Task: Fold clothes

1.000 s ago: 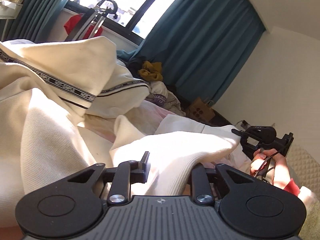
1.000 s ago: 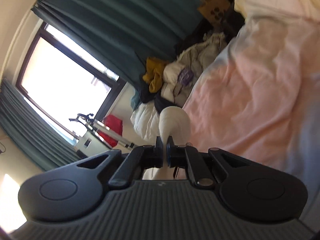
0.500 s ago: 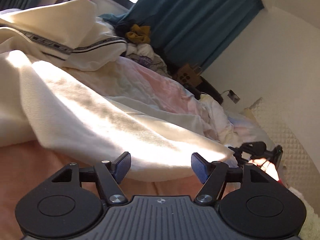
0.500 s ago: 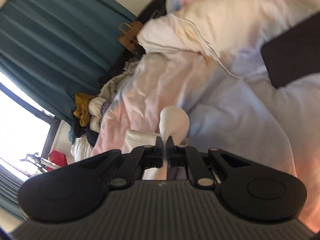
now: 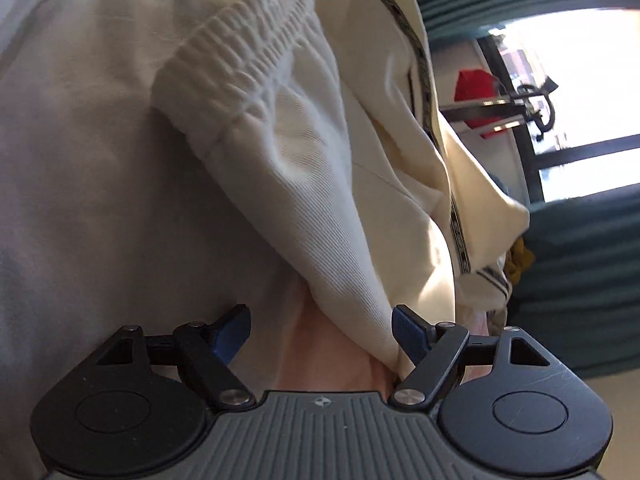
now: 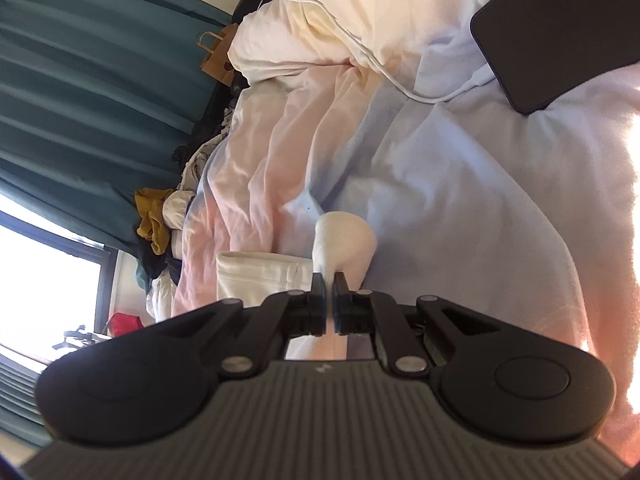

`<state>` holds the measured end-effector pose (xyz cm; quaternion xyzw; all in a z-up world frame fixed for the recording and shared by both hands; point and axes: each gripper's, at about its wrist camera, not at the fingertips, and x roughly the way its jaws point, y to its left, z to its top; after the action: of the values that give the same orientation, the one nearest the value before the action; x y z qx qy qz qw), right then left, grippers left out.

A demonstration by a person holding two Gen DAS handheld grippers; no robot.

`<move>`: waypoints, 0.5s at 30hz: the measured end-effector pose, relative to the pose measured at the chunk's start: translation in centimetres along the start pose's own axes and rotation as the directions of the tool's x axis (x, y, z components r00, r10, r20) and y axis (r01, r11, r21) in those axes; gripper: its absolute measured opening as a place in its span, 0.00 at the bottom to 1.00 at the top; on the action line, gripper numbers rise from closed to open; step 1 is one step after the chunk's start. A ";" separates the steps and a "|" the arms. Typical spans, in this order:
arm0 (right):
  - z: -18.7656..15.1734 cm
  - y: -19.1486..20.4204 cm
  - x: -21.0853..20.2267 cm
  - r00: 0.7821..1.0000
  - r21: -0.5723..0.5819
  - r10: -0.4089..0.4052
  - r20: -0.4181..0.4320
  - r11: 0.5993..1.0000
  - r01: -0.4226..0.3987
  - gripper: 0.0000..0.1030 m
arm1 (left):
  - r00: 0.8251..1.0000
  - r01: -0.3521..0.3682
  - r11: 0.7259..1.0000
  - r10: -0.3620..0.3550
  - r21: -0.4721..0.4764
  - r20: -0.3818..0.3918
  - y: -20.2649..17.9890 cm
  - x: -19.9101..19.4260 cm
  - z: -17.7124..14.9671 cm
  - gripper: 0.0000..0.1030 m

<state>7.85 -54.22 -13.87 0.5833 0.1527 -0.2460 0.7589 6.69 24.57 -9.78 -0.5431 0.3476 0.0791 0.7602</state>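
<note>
The pants, cream ribbed knit with an elastic waistband and a dark printed side tape, fill the upper and middle of the left view. They look soft, limp and fairly heavy, so they would probably sag and drag rather than slide. The firm places to grip seem to be the thick waistband and the hem.

The left tongs stand wide, blue pads apart, with a fold of cloth lying against the right-hand pad but not pinched. The right tongs are closed on a hem of the pants, which bulges above the tips at centre frame.

Only the left view shows the waistband and tape. Only the right view shows the bed, a white cable and a dark slab, maybe a tablet, at upper right.
</note>
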 end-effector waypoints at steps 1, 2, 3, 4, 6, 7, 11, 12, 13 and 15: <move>0.0 -0.1 0.1 1.000 0.002 -0.001 -0.001 1.000 0.001 0.06 | 1.000 0.010 1.000 -0.009 -0.025 0.023 0.3 0.1 0.5 0.74; 0.0 -0.1 0.3 1.000 0.002 -0.002 -0.002 1.000 0.002 0.06 | 0.999 0.016 0.999 -0.014 -0.046 0.044 0.5 0.3 0.8 0.74; 0.0 0.0 0.4 1.000 -0.005 -0.002 0.001 1.000 0.002 0.06 | 0.998 0.021 0.998 -0.017 -0.063 0.063 0.5 0.6 1.2 0.72; -0.1 0.1 0.5 1.000 -0.013 -0.001 0.004 1.000 0.001 0.06 | 0.996 0.025 0.996 -0.018 -0.081 0.084 0.6 0.9 1.6 0.70; -0.2 0.5 0.7 1.000 -0.041 -0.002 0.014 0.999 0.002 0.06 | 0.993 0.044 0.993 -0.031 -0.113 0.117 0.7 1.2 2.3 0.44; -0.3 0.8 0.8 1.000 -0.055 0.000 0.022 0.998 0.002 0.06 | 0.991 0.068 0.990 -0.053 -0.126 0.120 0.8 1.2 2.7 0.33; -0.7 1.6 0.8 0.999 -0.088 -0.011 0.053 0.996 0.015 0.06 | 0.980 0.148 0.979 -0.125 -0.143 0.157 0.5 0.0 4.4 0.11; -0.8 1.7 0.7 0.998 -0.090 -0.015 0.058 0.996 0.020 0.06 | 0.975 0.152 0.980 -0.128 -0.127 0.182 0.2 -1.0 4.8 0.10; -0.7 1.6 0.6 0.998 -0.085 -0.013 0.061 0.996 0.019 0.06 | 0.969 0.149 0.983 -0.124 -0.105 0.213 -0.1 -2.1 5.1 0.10; -0.6 1.4 0.1 0.998 -0.069 -0.007 0.063 0.998 0.012 0.06 | 0.958 0.141 0.988 -0.119 -0.067 0.262 -0.5 -4.4 5.8 0.09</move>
<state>8.78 -53.41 -12.95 0.5481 0.1402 -0.2622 0.7818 6.26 30.64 -5.67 -0.5820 0.2057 0.1134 0.7785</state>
